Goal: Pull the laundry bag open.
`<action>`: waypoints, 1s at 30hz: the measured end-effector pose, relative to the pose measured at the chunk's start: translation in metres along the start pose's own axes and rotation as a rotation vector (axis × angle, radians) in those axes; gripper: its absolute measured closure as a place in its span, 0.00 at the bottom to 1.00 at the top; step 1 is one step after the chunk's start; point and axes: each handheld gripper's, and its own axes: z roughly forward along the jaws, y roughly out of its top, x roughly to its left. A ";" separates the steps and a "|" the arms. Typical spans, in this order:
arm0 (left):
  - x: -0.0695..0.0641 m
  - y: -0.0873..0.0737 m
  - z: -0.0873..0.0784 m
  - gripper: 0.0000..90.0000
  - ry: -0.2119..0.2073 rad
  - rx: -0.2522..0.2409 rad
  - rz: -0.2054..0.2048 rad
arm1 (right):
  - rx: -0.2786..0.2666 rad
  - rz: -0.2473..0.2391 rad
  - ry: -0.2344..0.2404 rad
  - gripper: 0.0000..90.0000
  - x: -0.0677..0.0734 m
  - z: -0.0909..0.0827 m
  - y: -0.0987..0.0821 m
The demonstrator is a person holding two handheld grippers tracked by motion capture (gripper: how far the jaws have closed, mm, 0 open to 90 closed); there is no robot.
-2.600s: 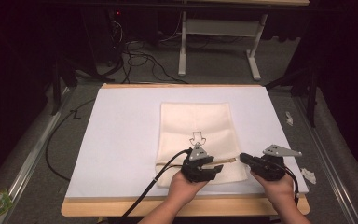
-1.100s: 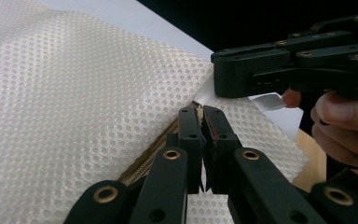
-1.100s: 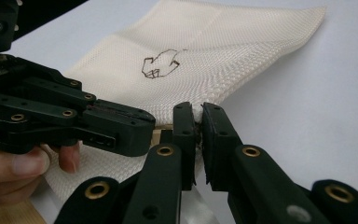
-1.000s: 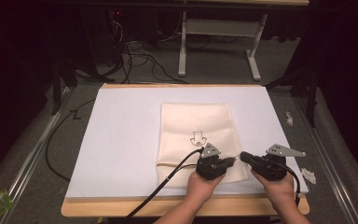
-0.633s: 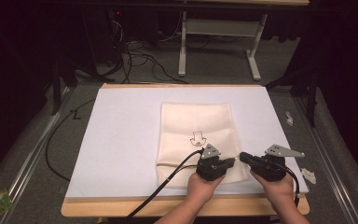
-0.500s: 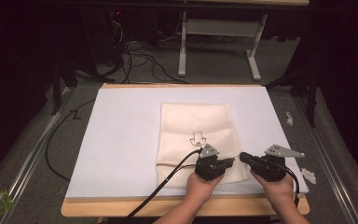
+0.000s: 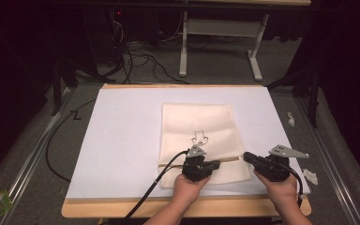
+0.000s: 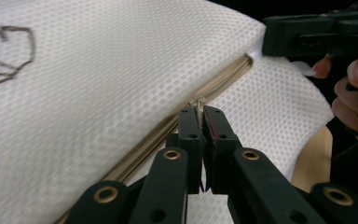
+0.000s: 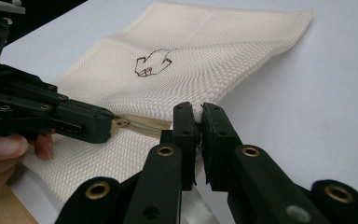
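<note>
A cream mesh bag (image 7: 199, 122) with a small dark drawing lies flat on the white mat (image 7: 122, 140). Its tan zipper (image 7: 229, 161) runs across the near end. My left gripper (image 7: 217, 164) lies over that near end, shut on the zipper pull (image 8: 198, 103). My right gripper (image 7: 246, 156) sits just right of it, shut on the bag's edge at the zipper's right end (image 9: 196, 111). In the right gripper view the left gripper (image 9: 105, 126) meets the tan slider. In the left gripper view the right gripper (image 8: 270, 35) pinches the bag's corner.
The mat covers a wooden table whose bare front edge (image 7: 122, 208) faces me. White scraps (image 7: 309, 176) lie by the right edge. The left gripper's cable (image 7: 159, 187) trails off the front. A white table frame (image 7: 183, 47) and floor cables stand beyond.
My left gripper has slid left along the zipper line, away from the right gripper, showing more tan zipper between them. The right gripper has stayed put.
</note>
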 end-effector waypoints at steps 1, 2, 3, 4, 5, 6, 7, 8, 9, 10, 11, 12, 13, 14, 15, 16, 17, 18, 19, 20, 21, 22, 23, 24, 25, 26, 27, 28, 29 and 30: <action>0.002 -0.001 -0.003 0.97 0.006 0.003 0.003 | 0.000 -0.004 -0.003 0.95 0.000 0.000 0.000; 0.004 -0.002 -0.006 0.97 0.010 0.006 0.001 | 0.002 -0.004 -0.005 0.95 0.001 0.000 0.000; 0.006 -0.003 -0.009 0.97 0.014 0.010 -0.004 | 0.003 -0.003 -0.005 0.95 0.001 0.000 0.000; 0.008 -0.004 -0.013 0.97 0.020 0.012 -0.002 | 0.004 -0.006 -0.006 0.95 0.001 0.000 0.000; 0.011 -0.005 -0.017 0.97 0.029 0.016 -0.001 | 0.005 -0.006 -0.005 0.95 0.001 0.000 0.000; 0.013 -0.006 -0.021 0.97 0.034 0.017 -0.001 | 0.006 -0.007 -0.007 0.95 0.002 0.000 -0.001; 0.015 -0.008 -0.025 0.97 0.039 0.018 -0.001 | 0.007 -0.007 -0.010 0.95 0.002 0.000 -0.001; 0.017 -0.009 -0.028 0.97 0.045 0.021 -0.002 | 0.007 -0.008 -0.009 0.95 0.002 0.000 -0.001; 0.020 -0.011 -0.031 0.97 0.051 0.025 -0.010 | 0.006 -0.011 -0.010 0.95 0.002 0.000 -0.001; 0.023 -0.012 -0.034 0.97 0.059 0.026 -0.012 | 0.006 -0.012 -0.011 0.95 0.002 0.000 -0.001; 0.025 -0.013 -0.038 0.97 0.067 0.028 -0.012 | 0.009 -0.013 -0.014 0.95 0.002 0.001 -0.001; 0.029 -0.014 -0.042 0.97 0.076 0.031 -0.015 | 0.009 -0.013 -0.017 0.95 0.002 0.001 -0.001; 0.032 -0.015 -0.047 0.97 0.084 0.032 -0.016 | 0.013 -0.012 -0.022 0.95 0.002 0.001 -0.001; 0.034 -0.016 -0.050 0.97 0.091 0.032 -0.018 | 0.014 -0.009 -0.023 0.95 0.002 0.002 -0.002; 0.038 -0.017 -0.056 0.97 0.105 0.034 -0.020 | 0.014 -0.010 -0.026 0.95 0.001 0.002 -0.002; 0.042 -0.018 -0.061 0.97 0.117 0.035 -0.027 | 0.016 -0.005 -0.029 0.95 0.001 0.001 -0.002; 0.045 -0.019 -0.065 0.97 0.123 0.038 -0.034 | 0.015 -0.005 -0.029 0.95 0.000 0.001 -0.003; 0.049 -0.020 -0.070 0.97 0.134 0.042 -0.040 | 0.016 -0.001 -0.031 0.95 0.000 0.001 -0.003; 0.052 -0.021 -0.075 0.97 0.145 0.045 -0.042 | 0.017 0.002 -0.031 0.95 -0.001 0.000 -0.003; 0.055 -0.021 -0.081 0.97 0.157 0.048 -0.039 | 0.016 0.002 -0.033 0.95 -0.001 0.000 -0.003; 0.058 -0.021 -0.087 0.97 0.167 0.049 -0.038 | 0.017 0.000 -0.034 0.95 -0.001 0.000 -0.003; 0.060 -0.021 -0.093 0.97 0.178 0.054 -0.038 | 0.017 -0.004 -0.035 0.95 -0.001 0.000 -0.003; 0.063 -0.022 -0.100 0.97 0.189 0.056 -0.040 | 0.018 -0.005 -0.037 0.95 -0.001 0.000 -0.003; 0.065 -0.023 -0.105 0.97 0.198 0.058 -0.040 | 0.019 0.000 -0.037 0.95 -0.002 0.000 -0.004; 0.067 -0.024 -0.111 0.97 0.211 0.060 -0.043 | 0.019 -0.002 -0.038 0.95 -0.002 0.000 -0.004; 0.071 -0.026 -0.118 0.97 0.226 0.060 -0.046 | 0.022 -0.003 -0.044 0.95 -0.002 0.000 -0.004; 0.075 -0.028 -0.124 0.97 0.231 0.050 -0.062 | 0.021 -0.007 -0.045 0.95 -0.003 0.000 -0.004; 0.081 -0.032 -0.133 0.97 0.232 0.025 -0.094 | 0.022 0.000 -0.044 0.95 -0.005 0.000 -0.005; 0.085 -0.036 -0.139 0.97 0.226 0.005 -0.118 | 0.017 0.022 -0.034 0.95 -0.008 -0.001 -0.005; 0.089 -0.039 -0.144 0.97 0.217 -0.010 -0.139 | 0.017 0.034 -0.034 0.95 -0.010 -0.003 -0.006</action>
